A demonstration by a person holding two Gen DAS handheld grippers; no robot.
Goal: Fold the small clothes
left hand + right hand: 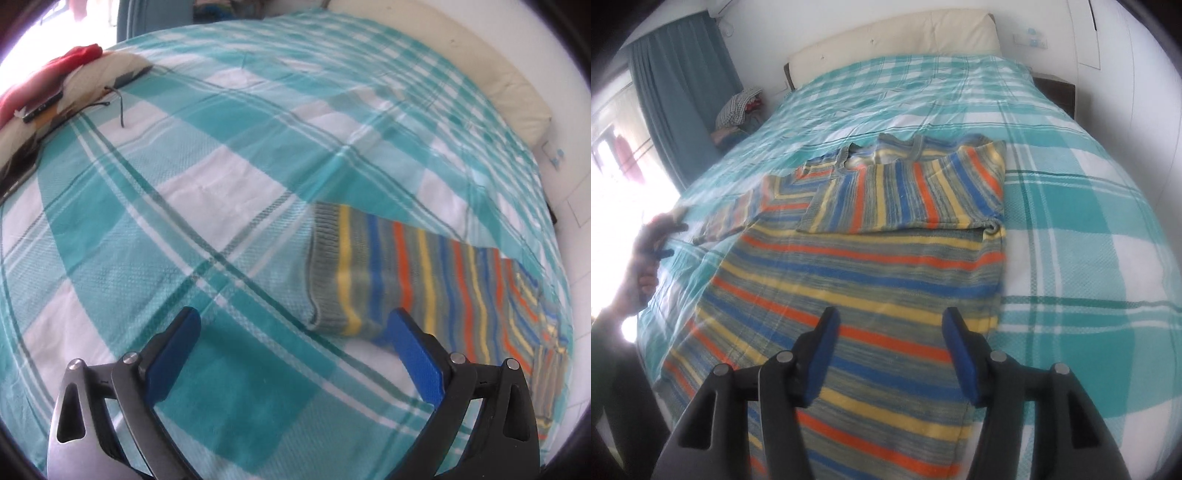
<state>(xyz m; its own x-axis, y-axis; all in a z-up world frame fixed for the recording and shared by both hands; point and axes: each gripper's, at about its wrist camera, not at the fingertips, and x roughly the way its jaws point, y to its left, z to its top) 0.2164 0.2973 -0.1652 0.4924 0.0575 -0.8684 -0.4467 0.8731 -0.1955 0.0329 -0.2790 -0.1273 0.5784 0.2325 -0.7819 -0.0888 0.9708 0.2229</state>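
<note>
Teal checked bedspread [1089,221] is overlaid by a striped sweater [857,280], right sleeve folded across. Its left sleeve [388,273] is extended leftward, cuff nearest the left gripper [295,328], spread wide, empty. Right gripper [890,332] is held half-open, empty, above the hem.

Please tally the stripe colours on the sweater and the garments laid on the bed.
Striped sweater on the checked bedspread: 1
Stripe colours on it: 4 (orange, yellow, blue, grey-green)
Sleeves folded across its body: 1
Sleeves lying out flat: 1
Total garments: 1
</note>
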